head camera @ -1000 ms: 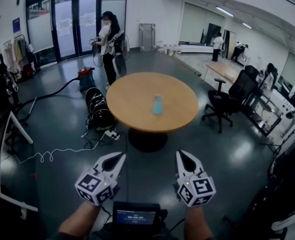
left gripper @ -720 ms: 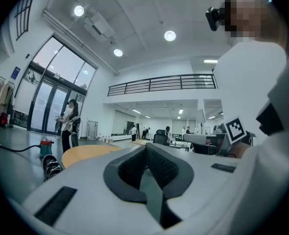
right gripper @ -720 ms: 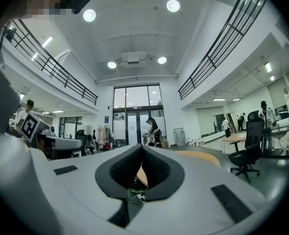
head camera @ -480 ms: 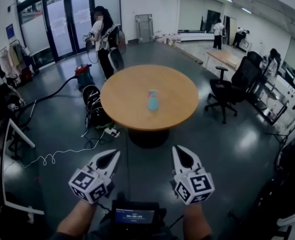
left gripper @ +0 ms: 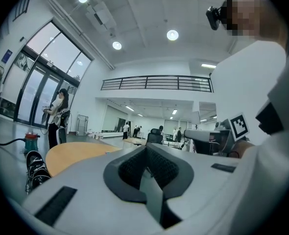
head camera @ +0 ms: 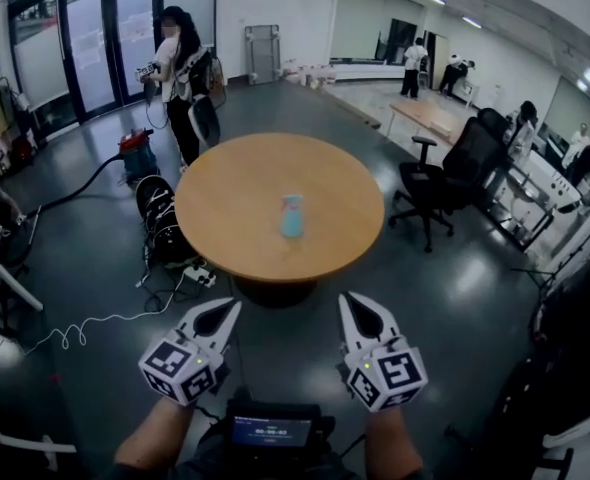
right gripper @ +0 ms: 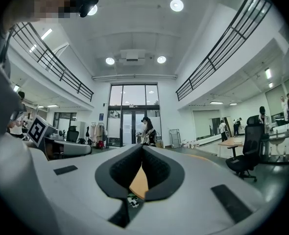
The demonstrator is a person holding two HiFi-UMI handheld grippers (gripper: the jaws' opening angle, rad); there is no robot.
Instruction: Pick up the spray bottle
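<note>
Nothing done yet – the spray bottle [head camera: 291, 216] stands upright near the middle of the round table [head camera: 225, 183], well apart from left gripper [head camera: 222, 316] & right gripper [head camera: 359, 311], both w/ jaws pressed together and empty, so approach + grasp are left.

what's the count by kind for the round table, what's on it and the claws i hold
round wooden table: 1
light blue plastic spray bottle: 1
white claws, left claw and right claw, both shut: 2
total: 4
</note>
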